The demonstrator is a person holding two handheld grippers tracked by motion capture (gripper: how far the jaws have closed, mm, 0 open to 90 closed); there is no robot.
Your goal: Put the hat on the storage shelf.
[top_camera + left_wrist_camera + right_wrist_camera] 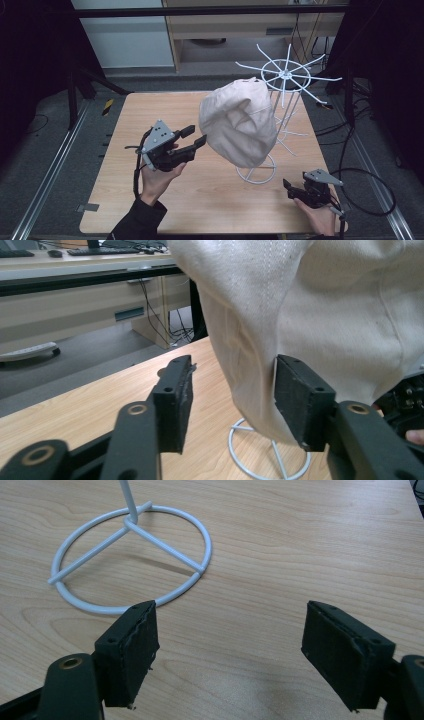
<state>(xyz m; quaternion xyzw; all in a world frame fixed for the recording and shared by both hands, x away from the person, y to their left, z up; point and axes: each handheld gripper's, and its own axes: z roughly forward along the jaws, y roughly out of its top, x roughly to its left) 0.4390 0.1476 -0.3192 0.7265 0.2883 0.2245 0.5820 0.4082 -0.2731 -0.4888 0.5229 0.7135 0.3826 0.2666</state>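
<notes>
A cream cloth hat (240, 122) hangs on a white wire stand (285, 75), whose ring base (256, 176) rests on the wooden table (150, 110). My left gripper (197, 134) is open just left of the hat, jaws pointing at its lower edge. In the left gripper view the hat (320, 315) hangs right in front, its lower cloth reaching between the open left gripper (235, 370) jaws, close to the right-hand pad (300, 400). My right gripper (289, 189) sits low near the front right of the table, open and holding nothing. In the right gripper view the right gripper (227, 617) faces the ring base (165, 542).
The stand's spokes (320, 102) spread out above the table's far right. A cabinet (225, 40) stands behind the table, and cables (367, 190) lie on the floor at the right. A desk with a keyboard (100, 250) is in the background of the left gripper view.
</notes>
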